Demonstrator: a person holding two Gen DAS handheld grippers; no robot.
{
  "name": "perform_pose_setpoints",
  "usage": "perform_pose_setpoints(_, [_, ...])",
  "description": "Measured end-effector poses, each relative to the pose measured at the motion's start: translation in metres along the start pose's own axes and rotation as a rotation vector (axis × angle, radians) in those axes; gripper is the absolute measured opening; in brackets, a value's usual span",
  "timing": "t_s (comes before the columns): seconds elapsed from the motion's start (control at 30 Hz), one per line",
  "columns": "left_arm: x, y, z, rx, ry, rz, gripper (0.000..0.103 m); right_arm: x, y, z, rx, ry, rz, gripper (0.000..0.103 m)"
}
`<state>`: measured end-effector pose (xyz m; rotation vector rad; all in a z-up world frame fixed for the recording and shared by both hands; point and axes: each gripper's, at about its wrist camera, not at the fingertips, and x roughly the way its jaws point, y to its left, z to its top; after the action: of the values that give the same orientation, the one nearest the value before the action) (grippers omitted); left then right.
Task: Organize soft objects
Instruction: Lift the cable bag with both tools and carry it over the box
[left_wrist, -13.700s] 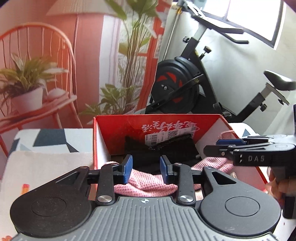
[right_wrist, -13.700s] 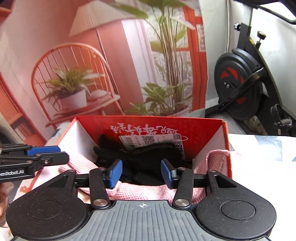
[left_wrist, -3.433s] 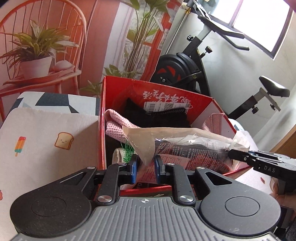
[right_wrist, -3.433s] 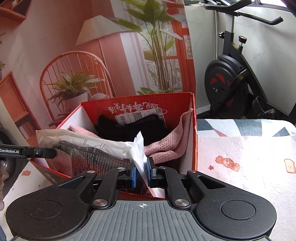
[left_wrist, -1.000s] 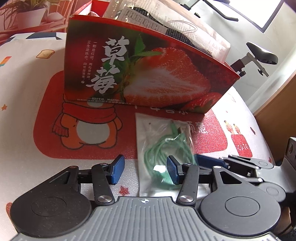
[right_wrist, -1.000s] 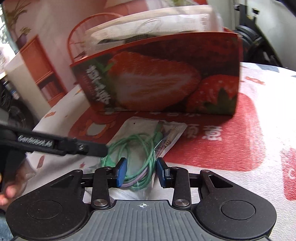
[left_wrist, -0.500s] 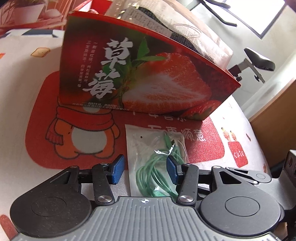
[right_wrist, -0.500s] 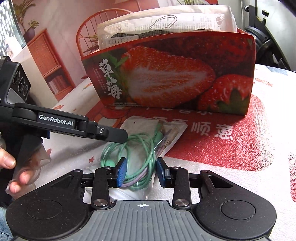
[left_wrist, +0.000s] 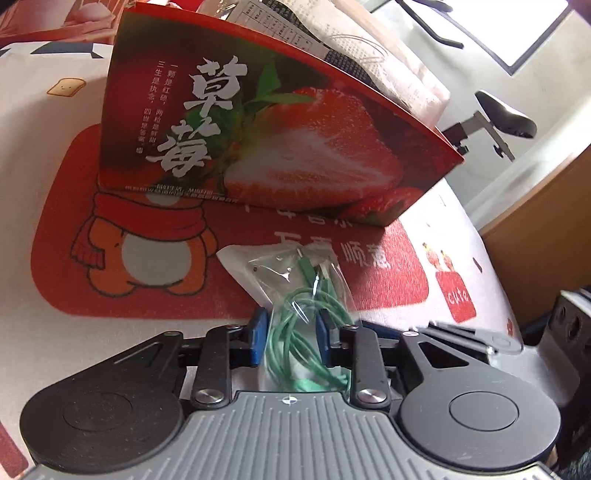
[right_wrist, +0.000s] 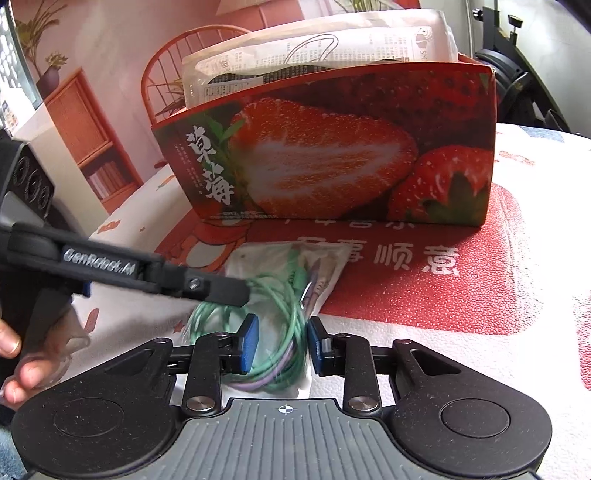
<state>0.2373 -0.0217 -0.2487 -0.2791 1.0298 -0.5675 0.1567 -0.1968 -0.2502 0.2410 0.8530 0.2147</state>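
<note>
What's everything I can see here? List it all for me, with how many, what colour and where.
strawberry box: one, red, standing on the table behind the bag
paper packet: one, whitish with print, sticking out of the box top
bag of cables: one, clear with green cords, lying in front of the box
tablecloth: one, white with red cartoon print, under everything
chair: one, orange, behind the box
exercise bike: one, black, far right
left gripper: black, blue pads, pinching the bag
right gripper: black, blue pads, astride the bag
hand: one, left edge

clear bag of green cable (left_wrist: 295, 291) lies before strawberry box (left_wrist: 266, 140).
</note>
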Motion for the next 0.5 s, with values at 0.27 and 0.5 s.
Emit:
perform_pose_setpoints(0.27, [-0.001,-0.004,-0.005,0.048,0.012,0.026,0.025,0.001,0.001,0.001,0.011,0.007,-0.031,0.025])
perform_pose_setpoints(0.5, [-0.002,-0.002,-0.009,0.054,0.011,0.021,0.025,0.0,0.002,0.0,0.0,0.018,-0.07,0.041])
